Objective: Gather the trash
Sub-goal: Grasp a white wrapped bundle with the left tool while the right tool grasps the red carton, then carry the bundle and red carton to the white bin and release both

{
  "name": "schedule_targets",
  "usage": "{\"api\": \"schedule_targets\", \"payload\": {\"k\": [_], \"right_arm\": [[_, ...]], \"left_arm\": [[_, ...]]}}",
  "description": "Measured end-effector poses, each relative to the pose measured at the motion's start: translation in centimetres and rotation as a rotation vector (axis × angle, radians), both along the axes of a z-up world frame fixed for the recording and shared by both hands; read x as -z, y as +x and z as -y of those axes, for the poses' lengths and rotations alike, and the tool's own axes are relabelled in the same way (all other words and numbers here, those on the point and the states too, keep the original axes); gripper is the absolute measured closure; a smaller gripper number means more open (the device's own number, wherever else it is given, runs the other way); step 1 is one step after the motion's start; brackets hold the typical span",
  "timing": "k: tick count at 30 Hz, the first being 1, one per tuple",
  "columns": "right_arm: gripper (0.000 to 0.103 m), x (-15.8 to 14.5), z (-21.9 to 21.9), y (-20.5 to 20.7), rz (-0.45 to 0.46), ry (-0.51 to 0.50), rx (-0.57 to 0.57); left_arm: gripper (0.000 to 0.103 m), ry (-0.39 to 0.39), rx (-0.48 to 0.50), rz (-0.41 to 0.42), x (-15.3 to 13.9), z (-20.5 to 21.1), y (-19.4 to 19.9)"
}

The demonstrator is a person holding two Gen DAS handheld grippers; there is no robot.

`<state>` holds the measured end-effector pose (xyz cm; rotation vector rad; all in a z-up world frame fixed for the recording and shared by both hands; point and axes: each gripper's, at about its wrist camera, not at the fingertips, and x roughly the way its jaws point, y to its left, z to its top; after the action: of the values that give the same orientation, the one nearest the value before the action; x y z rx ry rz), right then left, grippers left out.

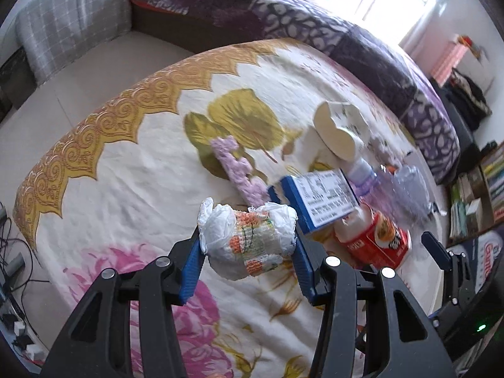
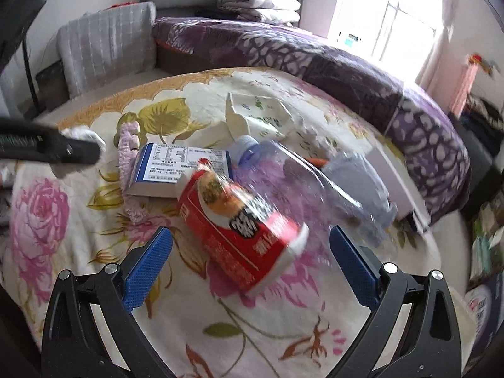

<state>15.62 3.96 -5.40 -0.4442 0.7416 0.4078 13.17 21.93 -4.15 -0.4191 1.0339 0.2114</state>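
My left gripper (image 1: pixel 249 247) is shut on a crumpled white wad of wrapper with orange and green print (image 1: pixel 252 242), held just above the floral blanket (image 1: pixel 126 173). The same gripper shows as a black arm (image 2: pixel 63 151) at the left of the right wrist view, with the wad (image 2: pixel 83 135) at its tip. My right gripper (image 2: pixel 250 239) is open, and a red carton (image 2: pixel 245 230) lies tilted between its blue pads without touching them. Behind the carton lie a blue-and-white box (image 2: pixel 179 170), a clear plastic bottle (image 2: pixel 299 182) and a cream paper pack (image 2: pixel 261 116).
A fuzzy lilac strip (image 1: pixel 239 170) lies on the blanket beside the boxes. A bluish plastic bag (image 2: pixel 356 173) and a white case (image 2: pixel 397 182) sit at the right. A purple patterned bed (image 1: pixel 315 31), a grey checked cushion (image 1: pixel 72 22) and bookshelves (image 1: pixel 478 195) surround the blanket. Cables (image 1: pixel 12 252) run on the floor at left.
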Motion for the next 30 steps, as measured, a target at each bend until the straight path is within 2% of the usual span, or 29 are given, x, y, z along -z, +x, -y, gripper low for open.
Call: {"api": "schedule_targets", "payload": {"k": [3, 9, 10, 11, 13, 14, 15, 22, 27, 30], "right_arm": [[0.007, 0.6, -1.3, 0.1, 0.044, -0.088, -0.058], [0.007, 2.4, -2.9, 0.1, 0.058, -0.176, -0.141], [0.008, 2.7, -3.1, 0.1, 0.055, -0.185, -0.152], [0.014, 3.0, -3.1, 0.2, 0.046, -0.181, -0.163], [0.039, 2.6, -2.8, 0.4, 0.02, -0.13, -0.161], [0.048, 2.5, -2.6, 0.6, -0.002, -0.097, -0.155], [0.051, 2.1, -2.3, 0.7, -0.016, -0.056, -0.151], [0.053, -0.7, -0.1, 0.8, -0.059, 0.169, -0.061], [0.053, -2.6, 1.8, 0.7, -0.056, 0.307, 0.033], [0.053, -3.7, 3.0, 0.6, -0.035, 0.367, 0.093]], "left_arm": [[0.053, -0.017, -0.022, 0.001, 0.0, -1.0, -0.2], [0.053, -0.024, -0.032, 0.0, 0.1, -1.8, -0.2], [0.053, -0.022, -0.032, 0.0, 0.1, -1.8, -0.2], [0.053, -0.021, -0.032, 0.0, 0.1, -1.9, -0.2], [0.053, -0.017, -0.037, 0.001, 0.2, -2.0, -0.2], [0.053, -0.016, -0.04, 0.001, 0.2, -2.0, -0.2], [0.053, -0.016, -0.044, 0.001, 0.2, -2.1, -0.3], [0.053, -0.008, -0.057, 0.015, -0.1, -2.1, -0.3], [0.053, 0.045, -0.047, 0.059, -1.0, -1.2, -0.5], [0.053, 0.12, -0.046, 0.109, -2.1, -0.3, -0.7]]}}
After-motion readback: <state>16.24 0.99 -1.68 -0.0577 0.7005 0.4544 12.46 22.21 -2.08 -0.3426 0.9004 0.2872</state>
